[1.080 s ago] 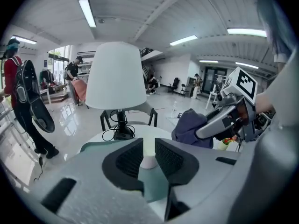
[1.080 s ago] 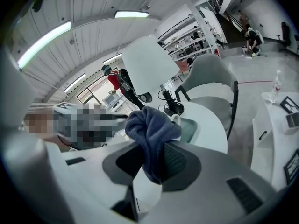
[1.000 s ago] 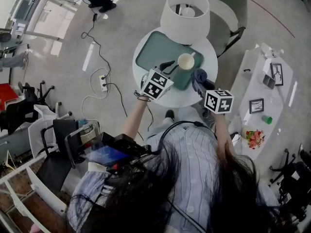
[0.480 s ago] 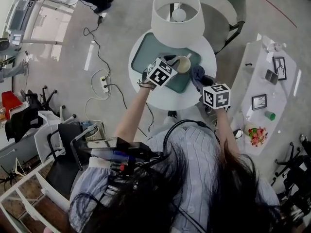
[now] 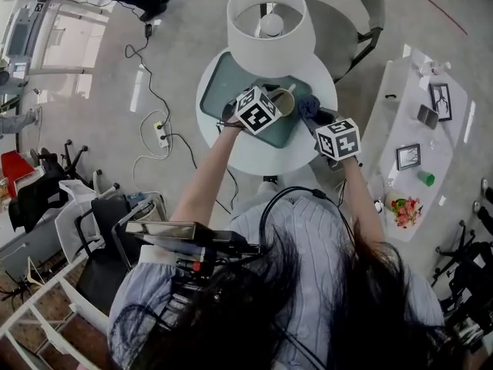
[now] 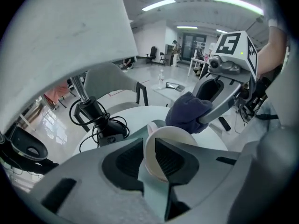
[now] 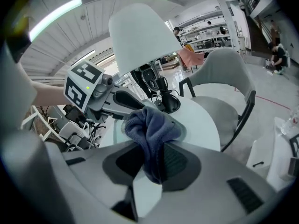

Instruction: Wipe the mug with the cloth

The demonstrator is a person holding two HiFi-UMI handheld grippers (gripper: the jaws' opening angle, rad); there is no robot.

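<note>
My left gripper (image 5: 271, 106) is shut on the rim of a cream mug (image 5: 283, 102), tilted on its side over the green tray (image 5: 219, 83). In the left gripper view the mug (image 6: 164, 157) sits between the jaws, with its mouth toward the right. My right gripper (image 5: 312, 118) is shut on a dark blue cloth (image 5: 309, 109), bunched just right of the mug. The right gripper view has the cloth (image 7: 150, 136) hanging from the jaws, with the left gripper (image 7: 135, 101) beyond it. The cloth (image 6: 189, 112) is close to the mug; contact is unclear.
A white lamp shade (image 5: 269, 15) hangs over the back of the round white table (image 5: 262, 156), its black base (image 6: 100, 127) and cable on the tabletop. A pale chair (image 5: 347, 6) stands behind. A white side table (image 5: 420, 129) with small items stands to the right.
Both grippers have moved up and closer together; the left one has closed on the mug and tilted it, and the cloth has come up beside the mug.
</note>
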